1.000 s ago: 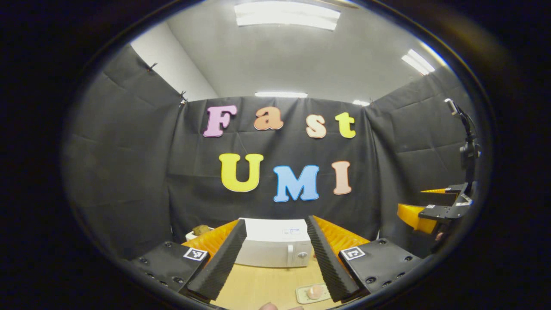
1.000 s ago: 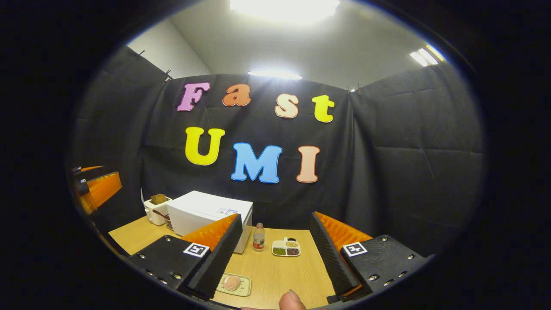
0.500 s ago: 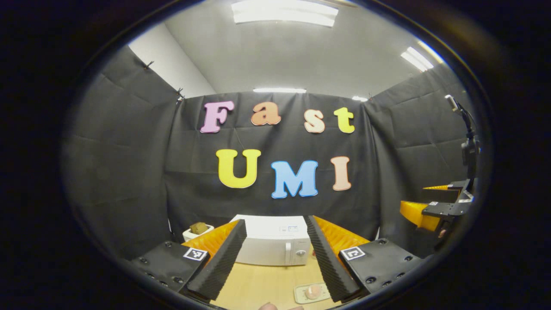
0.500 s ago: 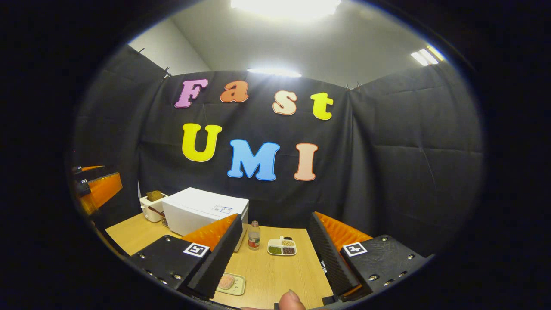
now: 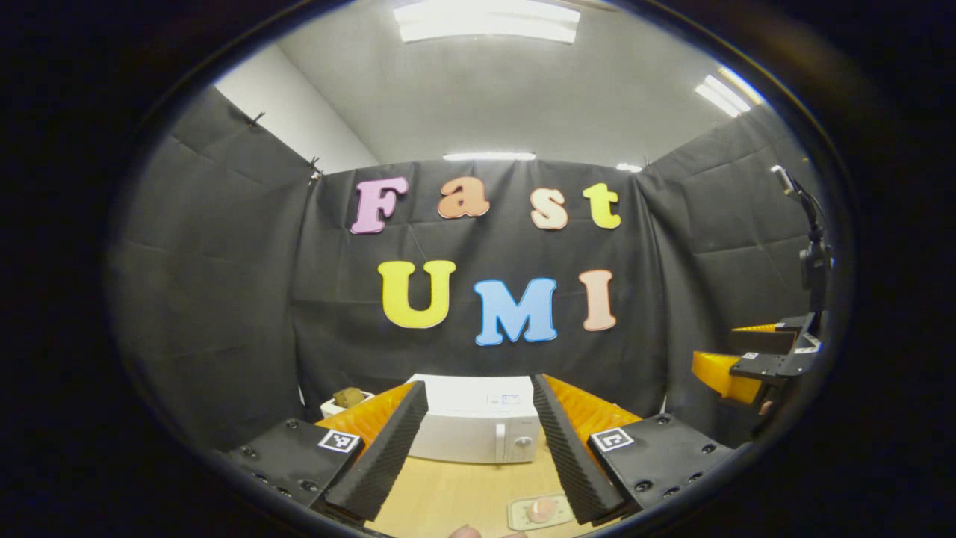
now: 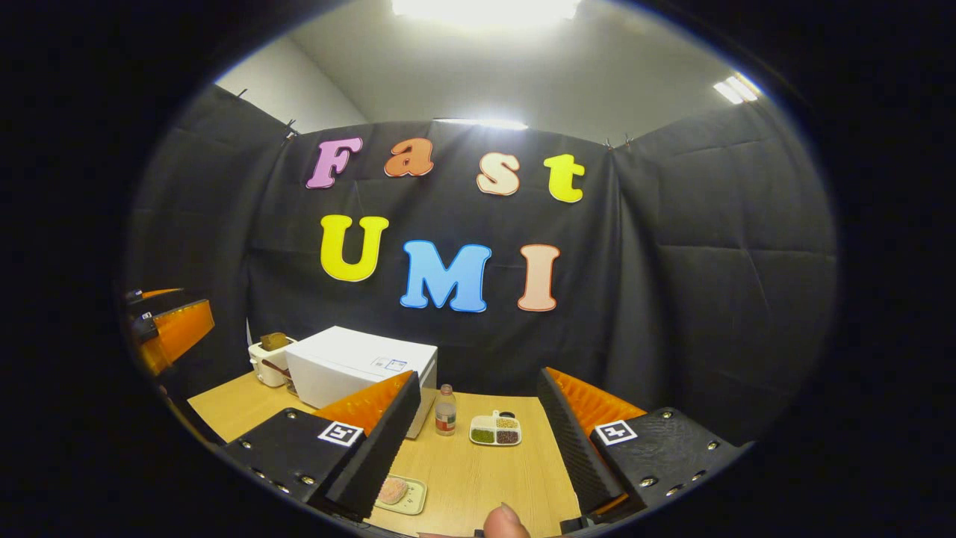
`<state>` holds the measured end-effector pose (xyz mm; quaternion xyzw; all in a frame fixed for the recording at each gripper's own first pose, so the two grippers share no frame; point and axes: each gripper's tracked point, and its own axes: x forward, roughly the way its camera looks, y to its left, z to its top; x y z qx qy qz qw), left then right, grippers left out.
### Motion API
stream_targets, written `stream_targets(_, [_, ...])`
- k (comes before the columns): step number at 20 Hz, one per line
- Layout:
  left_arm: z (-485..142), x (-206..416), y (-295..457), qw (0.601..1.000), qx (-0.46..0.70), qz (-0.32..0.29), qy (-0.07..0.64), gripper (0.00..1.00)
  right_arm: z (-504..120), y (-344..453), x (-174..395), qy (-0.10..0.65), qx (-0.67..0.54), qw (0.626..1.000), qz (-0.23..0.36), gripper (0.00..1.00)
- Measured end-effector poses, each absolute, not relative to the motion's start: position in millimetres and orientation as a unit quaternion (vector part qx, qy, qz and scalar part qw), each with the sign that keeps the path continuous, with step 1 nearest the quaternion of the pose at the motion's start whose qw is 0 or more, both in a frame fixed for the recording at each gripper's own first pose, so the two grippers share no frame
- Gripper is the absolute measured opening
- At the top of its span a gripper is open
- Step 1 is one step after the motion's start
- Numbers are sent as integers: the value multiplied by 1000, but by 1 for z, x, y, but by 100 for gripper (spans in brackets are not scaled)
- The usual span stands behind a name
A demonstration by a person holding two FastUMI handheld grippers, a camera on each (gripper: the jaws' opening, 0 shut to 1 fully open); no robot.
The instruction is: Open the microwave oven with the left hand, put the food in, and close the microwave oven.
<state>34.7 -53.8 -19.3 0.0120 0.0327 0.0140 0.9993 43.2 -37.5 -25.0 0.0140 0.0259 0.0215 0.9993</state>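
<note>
microwave: white box at the far edge of the wooden table, door shut, front facing the left gripper view almost square-on. In the right gripper view it sits to the left and turned, so its top and one side show.
handle: vertical bar at the right of the door, just left of the round knob. Long axis upright.
left gripper: fingers spread wide, nothing between them. Held above the table, well short of the microwave.
key relation: handle lies straight ahead, slightly right of the gap's centreline. Finger gap runs sideways across the upright bar, so my read is that the jaws already suit it.
right gripper: fingers apart, empty; seen from the left gripper view it is off at the right edge.
food: pinkish piece on a small pale tray, near edge of the table, apart from the microwave; in the right gripper view it is just inside that gripper's left finger.
nearer hand: left for the handle, right for the food, judging by both views.
next: likely advance the left gripper forward and a touch right onto the handle. Door not yet opened.
risk: knob sits just beside the handle, easy to clip.
</note>
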Motion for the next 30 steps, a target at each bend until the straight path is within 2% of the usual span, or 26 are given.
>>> stream_targets(6, [-27,33,-62,999,7,24,43,94,-33,-36,47,30,26,998,40,97])
stream_targets(12, [-44,22,-57,996,-15,68,57,93,-34,-24,60,31,17,996,85,97])
stream_targets(17, [-57,26,-73,993,-4,97,74,99,-34,-35,73,25,6,992,123,97])
stream_targets(18, [-60,29,-80,992,-3,100,77,94,-33,-40,75,26,6,991,128,97])
stream_targets(21, [-71,44,-105,991,-6,102,88,94,-36,-58,78,28,6,989,142,97])
stream_targets(24, [-94,63,-121,989,-9,102,104,93,-46,-77,81,41,13,989,141,97])
stream_targets(26, [-114,80,-127,989,-5,92,118,96,-52,-89,89,53,15,991,125,97])
stream_targets(30, [-166,123,-129,989,15,54,140,94,-69,-98,108,75,0,994,77,97])
